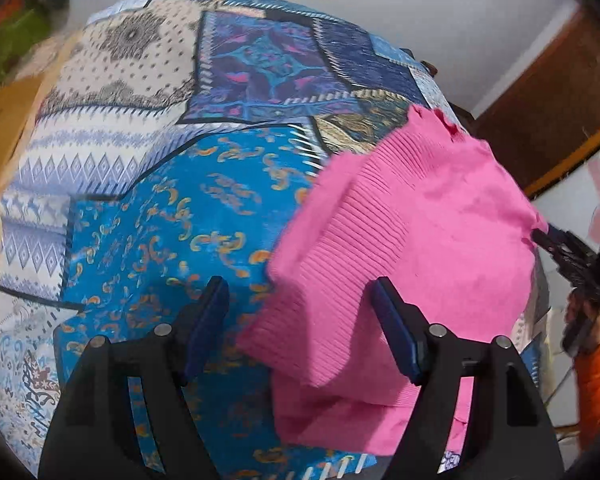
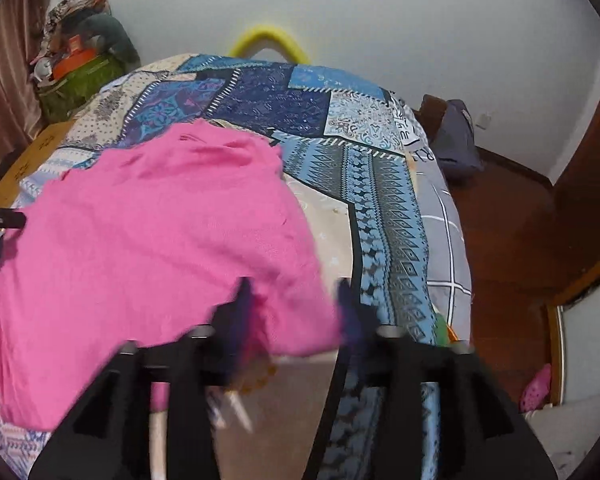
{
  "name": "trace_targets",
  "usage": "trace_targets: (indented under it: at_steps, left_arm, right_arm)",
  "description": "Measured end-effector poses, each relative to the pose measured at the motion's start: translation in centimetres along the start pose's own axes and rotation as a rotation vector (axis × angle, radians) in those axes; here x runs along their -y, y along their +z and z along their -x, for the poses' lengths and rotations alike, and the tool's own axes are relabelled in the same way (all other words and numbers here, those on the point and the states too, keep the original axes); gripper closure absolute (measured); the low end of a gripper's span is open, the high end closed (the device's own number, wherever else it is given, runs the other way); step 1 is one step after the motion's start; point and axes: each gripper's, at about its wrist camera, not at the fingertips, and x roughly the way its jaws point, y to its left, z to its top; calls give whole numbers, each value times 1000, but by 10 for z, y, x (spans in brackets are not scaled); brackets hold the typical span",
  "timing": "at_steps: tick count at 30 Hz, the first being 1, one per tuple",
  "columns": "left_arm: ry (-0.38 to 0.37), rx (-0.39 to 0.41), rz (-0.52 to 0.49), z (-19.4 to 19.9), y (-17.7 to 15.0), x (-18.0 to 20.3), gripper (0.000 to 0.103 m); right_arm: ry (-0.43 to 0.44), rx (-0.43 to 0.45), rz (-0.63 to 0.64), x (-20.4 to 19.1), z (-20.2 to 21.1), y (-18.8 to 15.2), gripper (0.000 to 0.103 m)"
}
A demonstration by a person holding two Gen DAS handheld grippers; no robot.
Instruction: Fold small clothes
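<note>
the pink ribbed-knit small garment (image 1: pixel 412 232) lay on the bed's blue-and-white patchwork-print bedspread (image 1: pixel 148 208), toward the 3 o'clock side of the left wrist view and around 9 to 10 o'clock in the right wrist view (image 2: pixel 152 248). the left gripper (image 1: pixel 300 312) had its jaws spread apart and released, the ribbed hem of the garment sitting between them but not pinched. the right gripper (image 2: pixel 296 304) was motion-blurred; its jaws stood apart around the garment's near corner, and i judged them released (the blur leaves some doubt about contact).

as for progress, the garment already looked doubled over on itself, with a ribbed flap lying over a lower layer, so at least one fold seemed made. its edges were uneven and rumpled, so further folding and squaring up probably remained.
</note>
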Motion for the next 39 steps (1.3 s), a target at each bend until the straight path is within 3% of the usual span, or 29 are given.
trace_targets:
  at_steps: [3, 4, 5, 10, 15, 19, 20, 22, 24, 26, 30, 32, 35, 37, 39]
  left_arm:
    - [41, 18, -70, 2, -6, 17, 67]
    - [42, 31, -86, 7, -8, 23, 90]
    - [58, 37, -91, 10, -9, 26, 94]
    - [136, 30, -111, 21, -26, 33, 95]
    - [161, -7, -79, 41, -67, 20, 95]
    - [141, -42, -35, 58, -105, 7, 95]
    - [134, -46, -24, 65, -117, 4, 94]
    - [118, -48, -6, 77, -135, 1, 94]
    - [96, -48, 19, 89, -152, -1, 94]
    - [70, -47, 43, 101, -170, 0, 95]
    - [43, -47, 12, 116, -195, 21, 95]
    - [67, -31, -34, 124, -204, 36, 92]
    - [106, -9, -42, 135, -202, 39, 75]
    - [125, 16, -7, 145, -194, 30, 68]
    - [140, 45, 31, 152, -182, 19, 67]
  right_arm:
    - [44, -1, 2, -6, 9, -8, 50]
    - [65, -6, 4, -12, 15, -14, 50]
    - [89, -12, 4, -18, 19, -19, 50]
    - [244, -77, -23, -53, 23, -37, 50]
    - [393, -163, -13, -100, 18, -60, 50]
    - [461, -240, -8, -133, 9, -77, 49]
    - [458, -231, 4, -139, 10, -80, 47]
    - [453, -221, 55, -147, 15, -82, 56]
    - [473, -235, 78, -149, 17, -82, 78]
    - [484, -256, 92, -148, 19, -82, 91]
    - [444, -261, 158, -146, 24, -91, 95]
    - [418, -256, 181, -145, 29, -95, 96]
    - [402, -258, 191, -143, 32, -97, 96]
    - [388, -262, 202, -139, 34, -93, 95]
    - [376, -258, 204, -135, 37, -87, 95]
